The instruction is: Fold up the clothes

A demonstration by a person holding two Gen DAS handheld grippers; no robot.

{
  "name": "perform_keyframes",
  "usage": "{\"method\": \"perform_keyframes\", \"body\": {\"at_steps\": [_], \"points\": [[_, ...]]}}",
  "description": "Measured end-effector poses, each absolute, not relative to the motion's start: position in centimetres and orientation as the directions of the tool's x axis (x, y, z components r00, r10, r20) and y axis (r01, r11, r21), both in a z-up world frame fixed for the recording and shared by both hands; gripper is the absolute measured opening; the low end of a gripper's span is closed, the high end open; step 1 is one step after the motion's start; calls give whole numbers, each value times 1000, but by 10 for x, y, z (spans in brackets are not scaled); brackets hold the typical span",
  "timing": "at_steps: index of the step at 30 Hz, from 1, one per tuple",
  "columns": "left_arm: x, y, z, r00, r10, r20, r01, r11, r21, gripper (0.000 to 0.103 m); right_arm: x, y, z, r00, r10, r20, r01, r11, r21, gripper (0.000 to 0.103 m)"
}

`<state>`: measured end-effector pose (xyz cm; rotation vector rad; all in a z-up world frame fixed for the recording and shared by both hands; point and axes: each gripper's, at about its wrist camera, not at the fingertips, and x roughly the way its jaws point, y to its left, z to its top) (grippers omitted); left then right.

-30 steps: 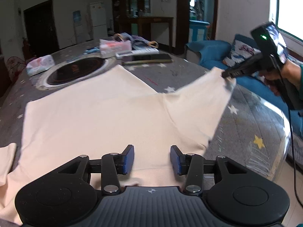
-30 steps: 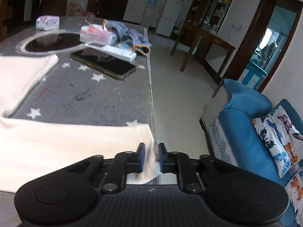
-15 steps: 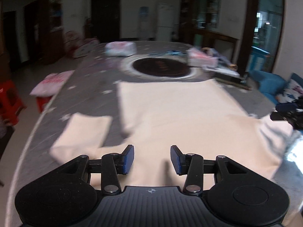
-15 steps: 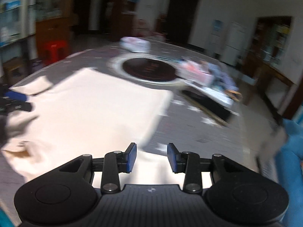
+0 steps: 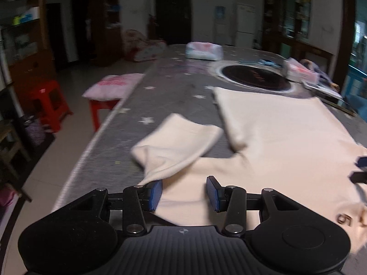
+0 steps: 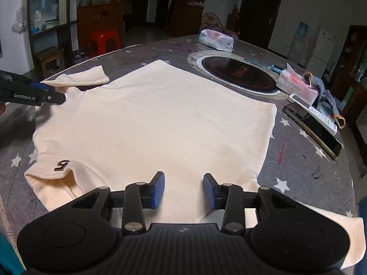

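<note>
Left tool point(image 5: 183, 191), right tool point(image 6: 183, 190) agape, empty, over shirt point(image 6: 160, 119).

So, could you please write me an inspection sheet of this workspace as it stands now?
Surface: grey star-print table with an inset round cooktop.
Job's things: cream T-shirt spread flat; one sleeve rumpled.
Clutter: tissue packs, phone, remote, knitted item.
Grippers: left gripper open over the sleeve seam; right gripper open over the shirt.
Cables: nothing seen.
Surroundings: red stools, cabinets, fridge.
</note>
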<state>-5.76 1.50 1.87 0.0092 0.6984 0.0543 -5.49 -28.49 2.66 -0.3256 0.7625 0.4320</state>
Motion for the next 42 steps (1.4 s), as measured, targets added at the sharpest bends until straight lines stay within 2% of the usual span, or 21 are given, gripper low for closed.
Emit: {"method": "perform_keyframes", "body": {"at_steps": [4, 13, 14, 16, 24, 26, 29, 32, 37, 39, 42], "points": [[-56, 30, 19, 759, 118, -641, -158, 987, -6, 45, -53, -286, 26, 642, 247, -726, -483, 866, -132, 44], [-63, 67, 23, 734, 237, -636, -402, 907, -126, 45, -50, -288, 25, 640, 244, -729, -473, 872, -123, 46], [-65, 72, 24, 729, 252, -637, -431, 891, -142, 48, -50, -288, 25, 639, 244, -729, -472, 873, -122, 47], [-67, 81, 25, 700, 334, -631, -499, 861, -98, 54, -49, -290, 24, 637, 247, -730, -470, 875, -114, 47], [-79, 102, 35, 746, 284, -603, -437, 892, -120, 54, -50, -289, 25, 639, 241, -731, -466, 877, -118, 48], [-85, 90, 41, 790, 226, -570, -351, 929, -118, 61, -50, -288, 25, 639, 238, -731, -467, 876, -123, 48], [-85, 62, 42, 820, 177, -545, -233, 972, -34, 66, -49, -287, 25, 638, 238, -733, -466, 876, -121, 49], [-74, 36, 36, 817, 145, -558, -152, 988, 35, 71, -49, -287, 25, 638, 237, -733, -466, 877, -122, 49], [-51, 21, 18, 789, 193, -583, -136, 981, 142, 73, -49, -288, 25, 636, 239, -734, -461, 880, -113, 49], [-41, 24, 14, 772, 237, -589, -161, 971, 179, 73, -49, -289, 25, 635, 240, -735, -461, 881, -110, 49], [-30, 39, 18, 762, 332, -556, -239, 942, 236, 73, -48, -289, 25, 633, 241, -736, -460, 881, -107, 49]]}}
